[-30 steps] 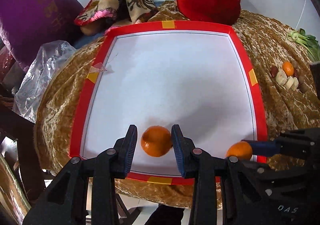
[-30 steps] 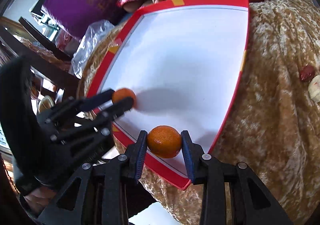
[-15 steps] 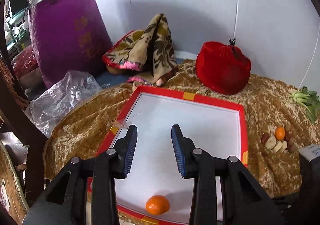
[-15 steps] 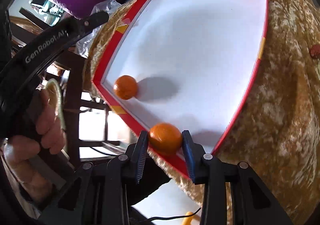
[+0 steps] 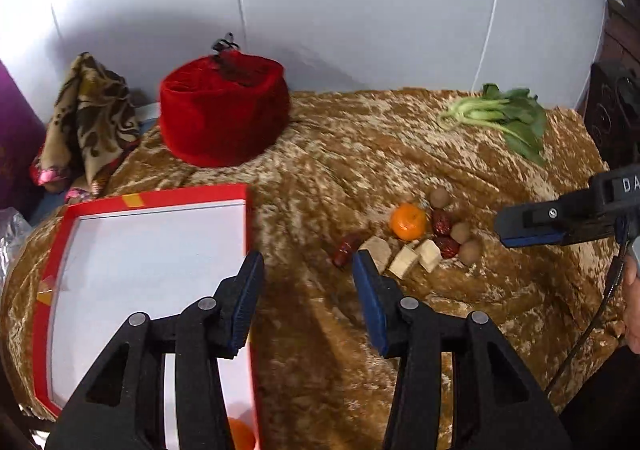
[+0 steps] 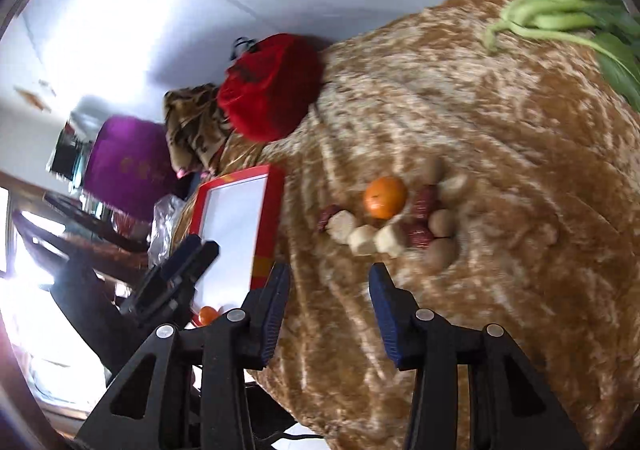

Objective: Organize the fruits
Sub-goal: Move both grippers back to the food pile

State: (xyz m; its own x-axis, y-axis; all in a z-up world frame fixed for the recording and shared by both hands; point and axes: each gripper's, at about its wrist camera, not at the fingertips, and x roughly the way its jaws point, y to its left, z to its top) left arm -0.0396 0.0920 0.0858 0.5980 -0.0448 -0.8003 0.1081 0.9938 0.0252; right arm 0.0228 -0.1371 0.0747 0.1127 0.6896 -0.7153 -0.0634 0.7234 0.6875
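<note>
A red-rimmed white tray (image 5: 160, 197) (image 6: 269, 209) lies on the left of the golden cloth. An orange (image 5: 240, 434) (image 6: 208, 314) sits at its near edge. A second orange (image 5: 408, 221) (image 6: 385, 197) lies on the cloth among red dates (image 5: 442, 221), pale cubes (image 5: 428, 254) and round brown fruits (image 5: 470, 250). My left gripper (image 5: 307, 274) is open and empty, above the cloth beside the tray. My right gripper (image 6: 329, 288) is open and empty, just short of the fruit pile; it also shows in the left wrist view (image 5: 532, 228).
A red velvet pouch (image 5: 224, 109) stands at the back, a patterned cloth (image 5: 90, 117) to its left. Green leafy vegetables (image 5: 504, 117) lie at the back right. A purple bag (image 6: 128, 165) and a plastic bag (image 6: 164, 226) sit beyond the table's left side.
The left gripper swung right from over the tray toward the fruit pile. The right gripper let go of its orange, opened, and turned to face the fruit pile.
</note>
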